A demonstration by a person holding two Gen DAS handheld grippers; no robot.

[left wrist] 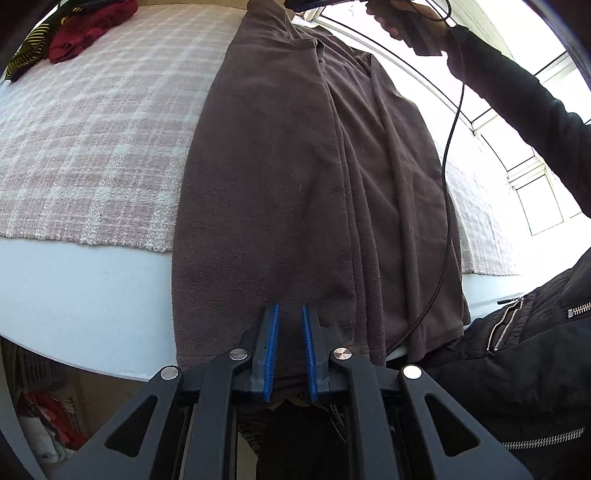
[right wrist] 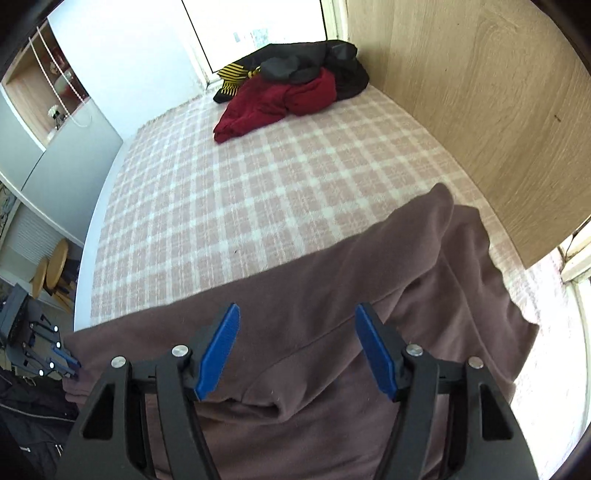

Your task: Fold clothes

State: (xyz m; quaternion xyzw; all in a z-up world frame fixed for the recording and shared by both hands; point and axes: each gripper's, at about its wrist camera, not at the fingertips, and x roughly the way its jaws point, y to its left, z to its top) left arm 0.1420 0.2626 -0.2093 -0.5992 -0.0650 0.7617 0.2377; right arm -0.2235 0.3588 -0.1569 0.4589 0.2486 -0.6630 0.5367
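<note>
A brown fleece garment [left wrist: 295, 177] lies lengthwise across the plaid bed cover, folded into a long strip, its near hem hanging over the bed edge. My left gripper [left wrist: 290, 314] is at that near hem, its blue pads nearly closed on the brown cloth between them. The garment also shows in the right wrist view [right wrist: 332, 295]. My right gripper [right wrist: 297, 314] hovers over its far part with jaws wide apart and nothing between them. In the left wrist view the right gripper's body [left wrist: 406, 22] shows at the top, held by a hand.
A pile of clothes, dark red [right wrist: 273, 103], black and yellow-striped, sits at the far corner of the bed. A wooden panel [right wrist: 480, 110] borders the bed on the right. The white bed edge [left wrist: 92, 295] is near me. A black cable [left wrist: 448, 184] hangs over the garment.
</note>
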